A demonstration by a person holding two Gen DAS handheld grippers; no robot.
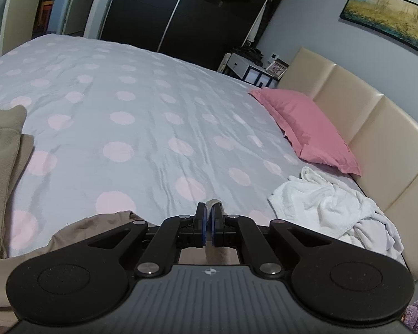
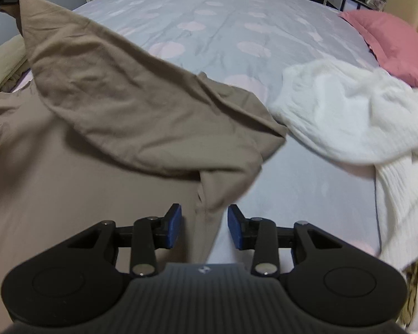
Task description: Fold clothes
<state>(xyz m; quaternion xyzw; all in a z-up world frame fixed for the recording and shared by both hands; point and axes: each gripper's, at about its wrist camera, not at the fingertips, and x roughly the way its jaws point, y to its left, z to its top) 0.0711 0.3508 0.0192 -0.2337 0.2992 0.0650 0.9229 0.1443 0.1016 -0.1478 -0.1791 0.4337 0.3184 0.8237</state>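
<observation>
Where the left tool (image 1: 208, 217) pinches a bit of the tan garment (image 1: 97, 222), its jaws are shut on the cloth and most of that garment is hidden beneath the tool body. From the right wrist, the right tool (image 2: 204, 226) hangs open, tilted down over the bed (image 2: 223, 27), straddling a tan fold untouched; a lifted flap stretches up-left to the left tool's tip beside blurred white clothes (image 2: 348, 111).

You see a taupe shirt (image 2: 103, 89) on the pale grey, pink-dotted duvet (image 1: 142, 117); beside it white garment (image 2: 348, 111), pink pillow (image 1: 306, 128).
</observation>
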